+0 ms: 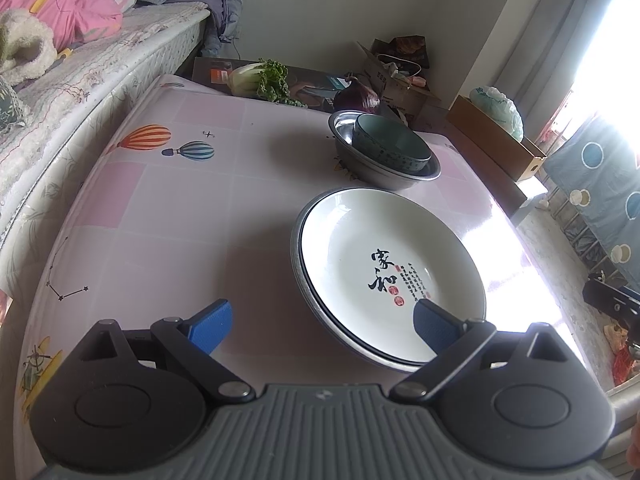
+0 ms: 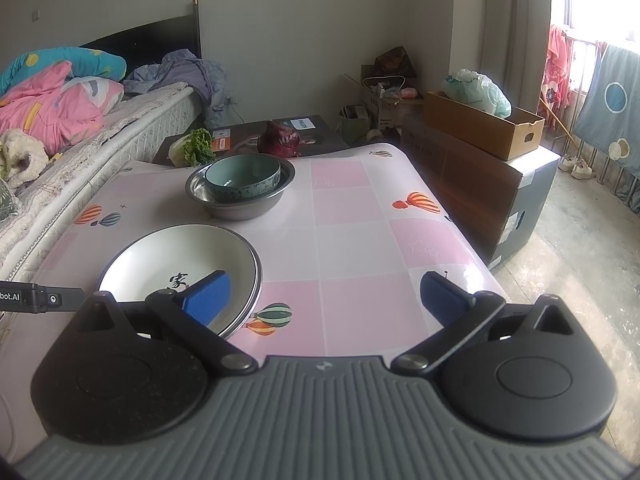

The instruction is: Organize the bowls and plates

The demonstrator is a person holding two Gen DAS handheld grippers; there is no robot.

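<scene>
On the worktop point(image 2: 352, 216), covered in pink-checked oilcloth printed with balloons, a white ceramic plate with black calligraphy point(image 1: 390, 264) sat nested in a shallow grey metal plate point(image 1: 297, 256) whose rim showed just beneath it. Behind them, a teal glazed bowl point(image 2: 243, 180) rested inside a wide stainless-steel bowl point(image 2: 240, 200), leaning toward one side. That made two plates and two bowls, in two stacks set near each other.

The left gripper point(image 1: 322, 326) hung just short of the white plate, jaws wide open and empty, one blue pad over the plate's near rim. The right gripper point(image 2: 326, 298) hovered to the plates' right, jaws likewise spread, holding nothing.

The ceramic pieces looked stiff, glossy, slippery and breakable; I judged a pinch across the rim the only workable hold, with little margin against tilting. The steel pieces seemed lighter and forgiving, though thin-lipped and smooth. Lifting a lower piece would carry its passenger too.
</scene>
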